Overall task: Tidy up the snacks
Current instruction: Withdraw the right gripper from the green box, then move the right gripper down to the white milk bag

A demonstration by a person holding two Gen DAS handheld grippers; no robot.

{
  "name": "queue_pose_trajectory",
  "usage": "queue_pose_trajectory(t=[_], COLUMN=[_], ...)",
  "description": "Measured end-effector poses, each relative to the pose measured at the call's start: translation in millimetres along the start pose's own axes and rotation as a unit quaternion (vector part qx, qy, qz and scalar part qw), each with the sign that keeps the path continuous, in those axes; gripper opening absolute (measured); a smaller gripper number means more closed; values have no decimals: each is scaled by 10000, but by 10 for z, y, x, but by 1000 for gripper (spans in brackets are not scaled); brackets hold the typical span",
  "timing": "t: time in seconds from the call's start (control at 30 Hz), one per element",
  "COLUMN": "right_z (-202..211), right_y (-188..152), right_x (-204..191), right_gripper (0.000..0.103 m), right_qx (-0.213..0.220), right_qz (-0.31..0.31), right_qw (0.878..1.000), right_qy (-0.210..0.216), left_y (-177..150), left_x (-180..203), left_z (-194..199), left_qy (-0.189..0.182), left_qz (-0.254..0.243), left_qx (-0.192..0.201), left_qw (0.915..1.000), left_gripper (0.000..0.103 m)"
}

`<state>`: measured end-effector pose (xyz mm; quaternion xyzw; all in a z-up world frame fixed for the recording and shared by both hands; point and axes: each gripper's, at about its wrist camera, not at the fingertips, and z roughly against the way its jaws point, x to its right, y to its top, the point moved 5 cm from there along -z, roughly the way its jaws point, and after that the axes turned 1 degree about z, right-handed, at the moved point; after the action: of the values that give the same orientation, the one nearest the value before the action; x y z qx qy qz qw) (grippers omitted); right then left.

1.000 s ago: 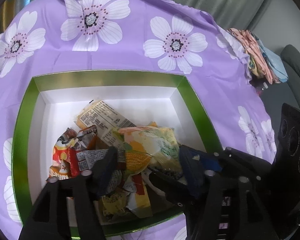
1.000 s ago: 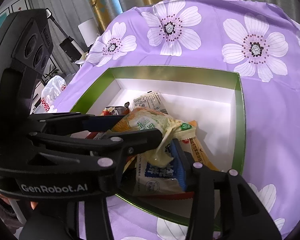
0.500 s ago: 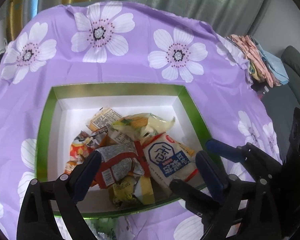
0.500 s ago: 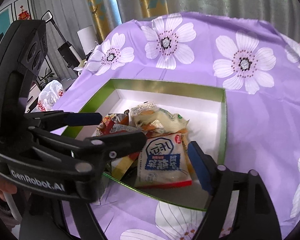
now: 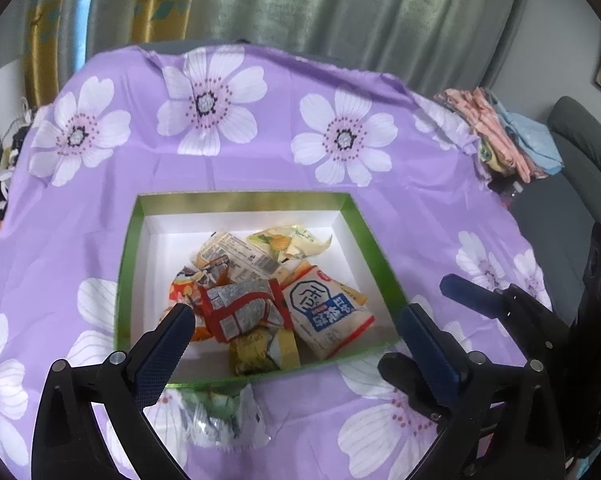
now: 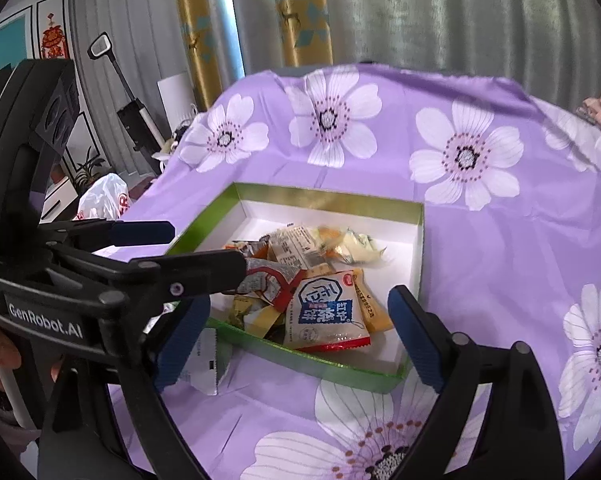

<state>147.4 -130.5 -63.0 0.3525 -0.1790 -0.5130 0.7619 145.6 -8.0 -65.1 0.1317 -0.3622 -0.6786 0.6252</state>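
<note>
Both grippers have just been opening and pulled up and back from the green box (image 5: 380,256); left gripper (image 5: 296,332) and right gripper (image 6: 296,328) stand wide apart, nothing between the pads. The yellow-white packet (image 5: 288,240) and blue-white packet (image 5: 328,312), clamped a second ago, now lie in the snack pile (image 5: 252,300) inside the box. Judged: drop done. One green-white packet (image 5: 220,416) sits on the desk (image 5: 260,160) just outside the near rim, partly cut off by the left gripper in the right wrist view; print unreadable.
</note>
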Motion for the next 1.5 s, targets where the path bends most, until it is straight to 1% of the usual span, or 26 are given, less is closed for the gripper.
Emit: queue_pose_trajectory(t=[0.13, 0.2, 0.23, 0.5, 0.7, 0.77, 0.97, 1.03, 1.17, 1.27, 1.37, 1.5], right_z=[202, 290, 344, 672, 880, 935, 980, 957, 898, 877, 852, 812], right_y=[-10, -21, -27, -76, -155, -205, -363, -419, -520, -560, -577, -578], right_x=[-78, -113, -135, -258, -338, -365, -400, -428, -485, -504, -542, -574], right_gripper=[93, 98, 99, 99, 102, 102, 102, 102, 102, 102, 102, 102], right_qx=[161, 240, 289, 473, 583, 597, 499, 445, 312, 255, 206, 164], right_qz=[83, 130, 162, 216, 192, 170, 61, 44, 27, 22, 40, 68], right_qw=[9998, 9996, 9994, 9985, 9980, 9980, 9987, 9990, 9995, 9997, 9998, 9998], right_qy=[-52, -98, -130, -194, -158, -115, -73, -59, -38, -39, -44, -48], left_y=[-57, -79, -96, -255, -410, -472, -643, -711, -817, -888, -926, -956], left_x=[35, 47, 53, 6, -120, -164, -300, -328, -346, -355, -386, -432], left_z=[231, 326, 393, 763, 953, 1003, 1068, 1037, 963, 927, 892, 856], left_qy=[34, 55, 57, 221, 406, 409, 408, 373, 406, 358, 370, 298], left_qz=[-49, -67, -67, 35, 223, 302, 550, 610, 617, 630, 628, 671], left_qx=[164, 243, 299, 548, 601, 617, 604, 530, 386, 306, 247, 205], left_qw=[9998, 9997, 9995, 9982, 9971, 9968, 9958, 9960, 9965, 9969, 9970, 9971], left_gripper=[102, 102, 102, 102, 102, 102, 102, 102, 102, 102, 102, 102])
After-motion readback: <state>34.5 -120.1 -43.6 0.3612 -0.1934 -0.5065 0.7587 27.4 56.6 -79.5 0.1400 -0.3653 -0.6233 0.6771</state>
